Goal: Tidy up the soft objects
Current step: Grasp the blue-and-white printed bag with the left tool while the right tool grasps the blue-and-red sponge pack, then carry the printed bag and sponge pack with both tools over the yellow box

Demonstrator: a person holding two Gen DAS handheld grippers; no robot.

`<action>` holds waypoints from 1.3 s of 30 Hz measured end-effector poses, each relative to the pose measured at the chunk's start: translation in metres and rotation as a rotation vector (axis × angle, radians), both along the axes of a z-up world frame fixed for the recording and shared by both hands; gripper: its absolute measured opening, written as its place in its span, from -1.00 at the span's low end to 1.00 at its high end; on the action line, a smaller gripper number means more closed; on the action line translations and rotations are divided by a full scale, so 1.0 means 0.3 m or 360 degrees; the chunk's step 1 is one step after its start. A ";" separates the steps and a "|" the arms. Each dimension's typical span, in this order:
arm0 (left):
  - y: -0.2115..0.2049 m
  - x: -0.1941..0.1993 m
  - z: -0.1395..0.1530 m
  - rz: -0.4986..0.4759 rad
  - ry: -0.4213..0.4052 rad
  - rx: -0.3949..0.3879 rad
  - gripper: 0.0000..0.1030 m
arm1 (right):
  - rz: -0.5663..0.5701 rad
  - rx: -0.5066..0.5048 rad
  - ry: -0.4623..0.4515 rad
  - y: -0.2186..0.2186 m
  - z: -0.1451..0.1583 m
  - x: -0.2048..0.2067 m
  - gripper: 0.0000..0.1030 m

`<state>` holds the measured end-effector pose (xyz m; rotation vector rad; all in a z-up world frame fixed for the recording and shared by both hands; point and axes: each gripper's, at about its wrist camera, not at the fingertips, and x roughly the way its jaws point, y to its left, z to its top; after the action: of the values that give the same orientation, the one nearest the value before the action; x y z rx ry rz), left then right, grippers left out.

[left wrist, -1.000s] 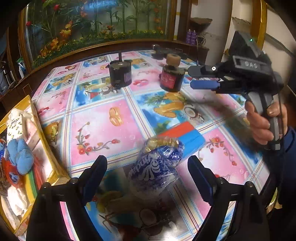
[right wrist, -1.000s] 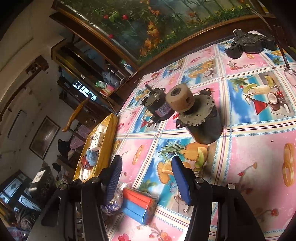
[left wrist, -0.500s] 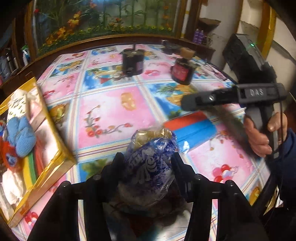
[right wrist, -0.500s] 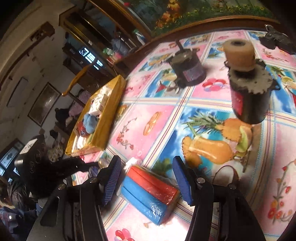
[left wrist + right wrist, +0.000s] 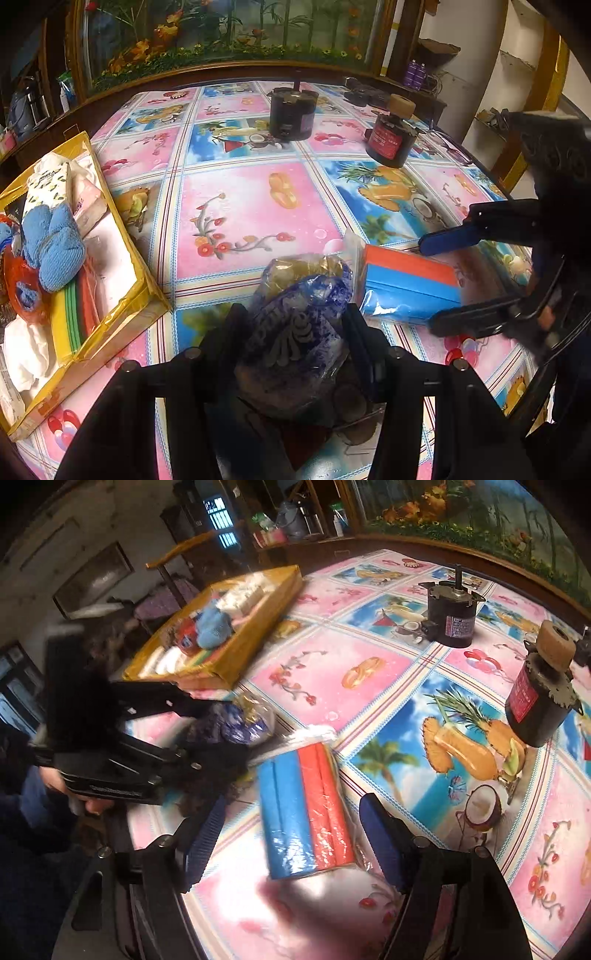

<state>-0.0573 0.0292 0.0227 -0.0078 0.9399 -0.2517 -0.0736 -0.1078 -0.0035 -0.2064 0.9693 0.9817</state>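
Bright fruit-and-flower oilcloth covers the counter (image 5: 255,206), with a fish-tank mural along its far edge and two dark motors standing well back, which I take to be no part of the job. At the counter's left edge sits the yellow tray (image 5: 146,280), already carrying a blue knitted piece (image 5: 51,247), some white cloths and a stack of coloured sheets, so I judge a good part of the sorting done.

Two soft items remain outside it. My left gripper (image 5: 295,325) has its jaws clenched on the crinkly blue-printed bag (image 5: 299,325), the pads pressing both sides; the bag looks to rest low by the near edge, and I cannot tell whether it has lifted off the cloth. Just beside it on the right lies the wrapped blue-and-red sponge pack (image 5: 306,808), flat on the counter. My right gripper (image 5: 291,838) straddles that pack with its jaws opening, the pack between them but neither pad touching it.

What is left, as I read it: carry the bag to the tray, then close on the sponge pack and bring it over too.
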 end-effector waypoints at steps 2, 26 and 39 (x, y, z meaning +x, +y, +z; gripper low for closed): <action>0.002 0.002 -0.002 0.0004 0.0008 -0.0005 0.02 | 0.0000 -0.0072 -0.0037 0.022 -0.019 -0.007 0.53; 0.013 -0.002 0.084 0.0096 -0.0151 -0.0158 0.02 | -0.0547 0.0112 -0.0147 -0.129 0.027 0.118 -0.07; 0.169 -0.044 0.186 0.0243 -0.0282 -0.0218 0.02 | -0.0529 0.0222 -0.0062 -0.049 0.059 0.100 -0.07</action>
<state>-0.0704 0.0798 0.0785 -0.1797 0.7406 -0.1719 -0.0437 -0.1227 0.0142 0.0519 0.8622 0.7327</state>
